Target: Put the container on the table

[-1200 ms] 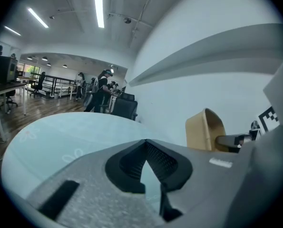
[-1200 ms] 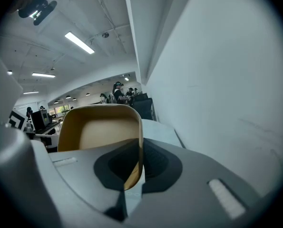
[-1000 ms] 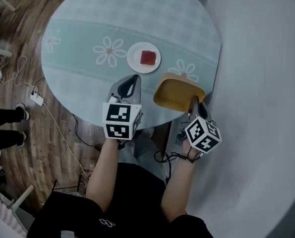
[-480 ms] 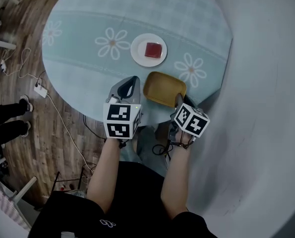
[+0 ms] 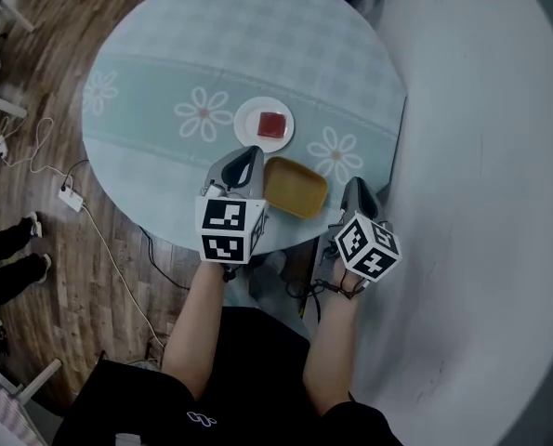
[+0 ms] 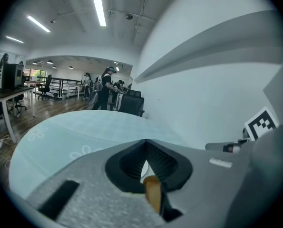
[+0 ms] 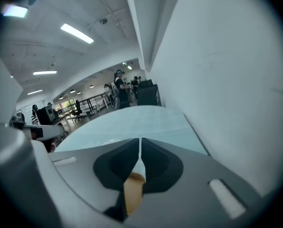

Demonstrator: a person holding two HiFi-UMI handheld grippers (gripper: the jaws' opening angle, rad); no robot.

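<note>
On table (image 5: 211, 45), between plate (image 5: 245, 126) and near rim: container (image 5: 295, 187), a second ago held by right gripper (image 5: 355, 186), now released; its jaws closing, empty. Left gripper (image 5: 250, 154): jaws together, beside container.

The left gripper (image 5: 246, 161) has a matt grey plastic shell, finely grained, and black ribbed pads (image 6: 161, 158). Just to its right, the container (image 5: 295, 186) looks like smooth, matt yellow plastic. Beyond its tips, the plate (image 5: 245, 119) is glossy white. The table (image 5: 164, 72) has a smooth, faintly shiny printed top, and the floor (image 5: 90, 268) below is wood planking.
</note>
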